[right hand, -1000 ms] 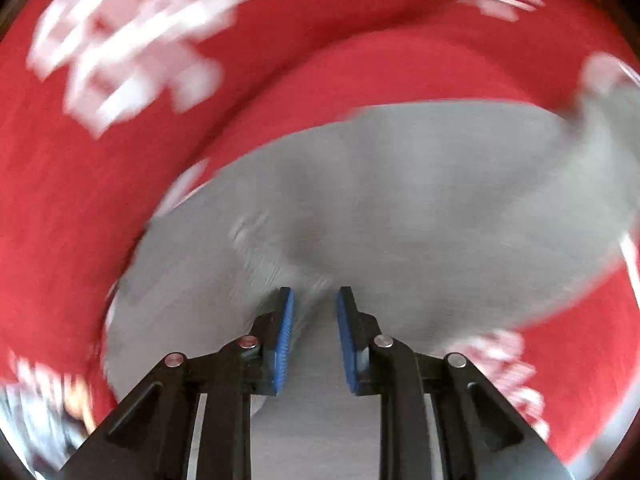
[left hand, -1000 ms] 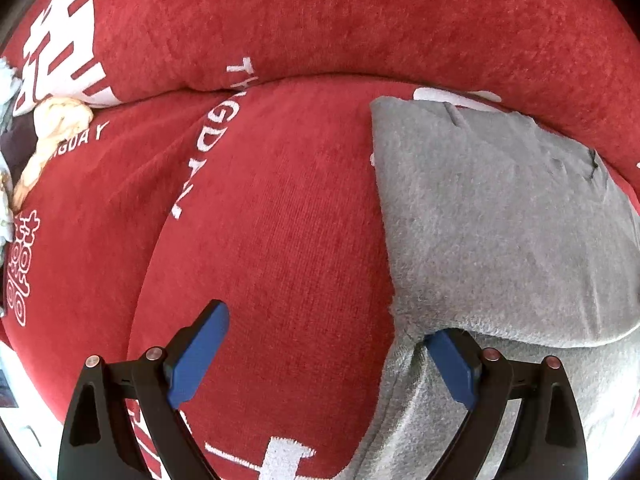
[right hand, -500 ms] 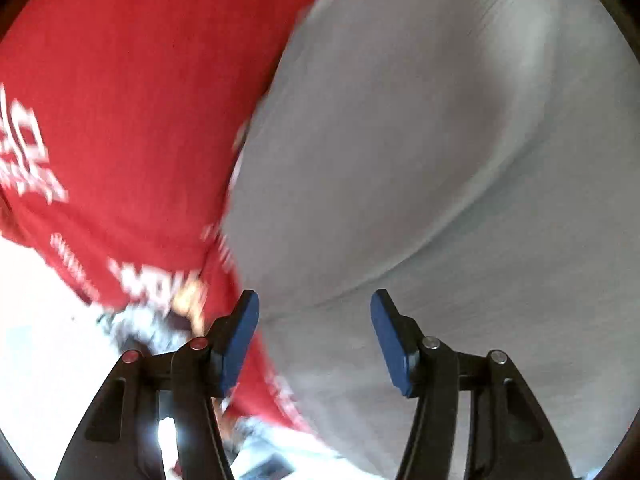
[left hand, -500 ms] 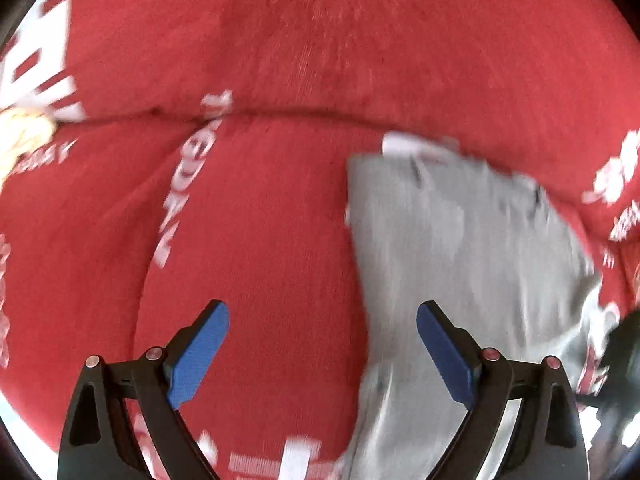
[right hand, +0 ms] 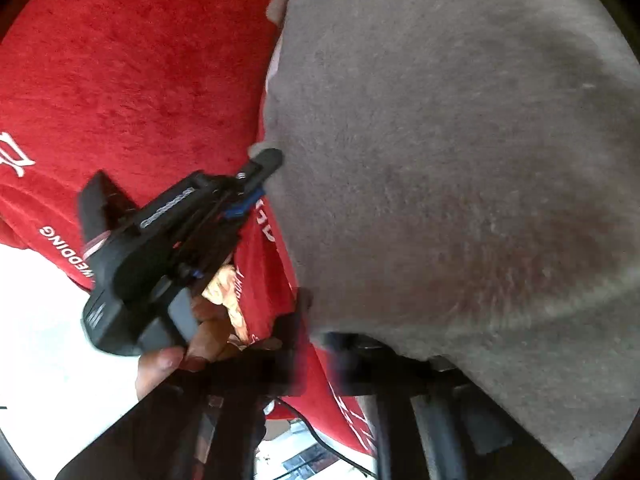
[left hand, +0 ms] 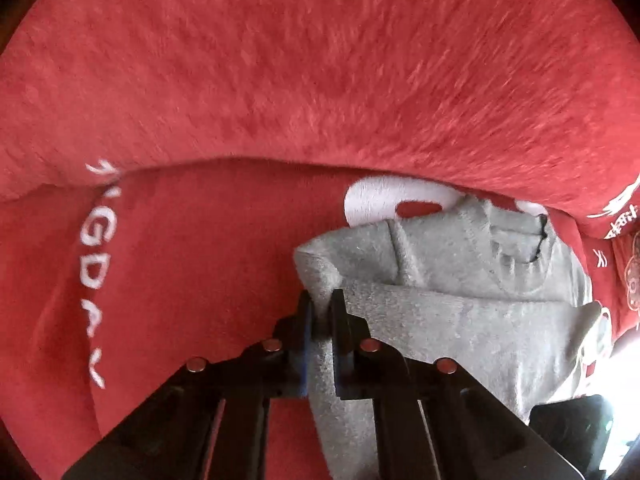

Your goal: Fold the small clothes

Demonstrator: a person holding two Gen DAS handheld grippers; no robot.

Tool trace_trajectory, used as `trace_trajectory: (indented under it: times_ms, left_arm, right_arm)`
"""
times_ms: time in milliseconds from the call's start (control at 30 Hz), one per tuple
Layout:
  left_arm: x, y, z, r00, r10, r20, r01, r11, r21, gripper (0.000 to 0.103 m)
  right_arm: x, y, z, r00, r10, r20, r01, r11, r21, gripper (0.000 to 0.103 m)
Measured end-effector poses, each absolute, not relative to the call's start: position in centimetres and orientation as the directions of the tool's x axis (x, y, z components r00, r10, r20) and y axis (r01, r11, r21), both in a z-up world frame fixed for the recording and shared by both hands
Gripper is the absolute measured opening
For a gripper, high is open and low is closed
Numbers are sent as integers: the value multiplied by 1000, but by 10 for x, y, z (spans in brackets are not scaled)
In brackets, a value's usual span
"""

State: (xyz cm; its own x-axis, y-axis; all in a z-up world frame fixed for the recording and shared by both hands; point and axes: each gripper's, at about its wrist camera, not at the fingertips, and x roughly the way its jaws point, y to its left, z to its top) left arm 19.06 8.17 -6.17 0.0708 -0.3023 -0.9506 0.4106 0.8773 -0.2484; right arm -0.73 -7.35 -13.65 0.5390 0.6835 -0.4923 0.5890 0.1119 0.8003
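- Left gripper (left hand: 320, 312): clenched on a raised fold at the left edge of the grey garment (left hand: 460, 320); blue pads pressed against the cloth from both sides, grey fabric running down between the two black fingers.
- Same left gripper seen from the right wrist (right hand: 268, 160): tip pinching the left edge of the grey garment (right hand: 460, 160), body slanting down to the lower left, held by a hand (right hand: 172, 356) at its grip.
- Right gripper (right hand: 316, 320): blurred and dark at the bottom of its own view, fingers drawn close together, grey cloth draped over the right finger and the lower edge of the garment lying at the tips; clamped, apparently on that edge, though blur hides the pads.
- Grey garment: lying on the red blanket (left hand: 200, 280), partly folded over itself, a seam and a dark stitched edge showing at its far end in the left wrist view; filling most of the right wrist view, close to the lens.
- Red blanket: plush, with white lettering (left hand: 94, 264) running down the left side and a large white printed shape (left hand: 384, 200) just beyond the garment's far edge; a raised red fold or cushion behind.
- Bright white floor (right hand: 48, 340) visible past the blanket's edge at lower left of the right wrist view.
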Motion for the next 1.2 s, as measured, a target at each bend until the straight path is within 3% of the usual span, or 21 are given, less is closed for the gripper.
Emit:
trace_trajectory:
  times_ms: [133,267,333,400,467,633,800,833,900,1033,1067,1133,1200]
  left_arm:
    - [193,102,-68,80,-298,-951,398,885,-243,9]
    - [197,116,-73,139,-246,-959,342,921,-186,9]
    - [193,126,-67,178,-223,-958,324,933,-157,10]
    - [189,130,-59,193,-193,-962,327,937,-122,10]
    - [179,131,-50,196,-182,-963,347,932,-106,10]
    - [144,135,-34,172,-204,-964,349,927,-134,10]
    - [111,129,-35,168,-185,-968,327,937,-122,11]
    - [109,122,-37,163,-184,-969,323,938,-124,17]
    - [102,115,-37,170,-163,-972,318,943,-103,91]
    - [87,99,-26,218,-139,-966,353,934,-54,94]
    - [86,97,-26,218,-134,-967,353,934,-50,94]
    - [85,94,-26,213,-122,-969,353,935,-40,94]
    - [84,94,-23,215,-123,-969,347,937,-42,94]
  right_arm:
    - [28,-50,-115,510,723,-466,484,206,850,7]
    - [35,-36,-134,379,737,-560,507,341,792,10]
    - [28,-38,-138,375,748,-547,524,315,791,13]
    - [19,-45,-131,359,749,-557,520,335,786,45]
    - [3,-63,-113,364,744,-561,488,361,795,56]
    - [-33,-144,-81,399,550,-733,566,481,669,56]
    - [-103,-251,-66,431,317,-845,731,426,533,56]
    - [-110,-269,-69,442,301,-845,754,386,532,56]
    - [-120,-291,-82,463,284,-840,781,318,538,56]
    - [-114,-305,-103,536,312,-784,776,184,604,56]
    - [-115,-307,-106,556,311,-771,771,154,618,50]
    - [-108,-301,-111,560,320,-764,773,129,621,14]
    - [-104,-309,-109,564,337,-754,762,141,632,8]
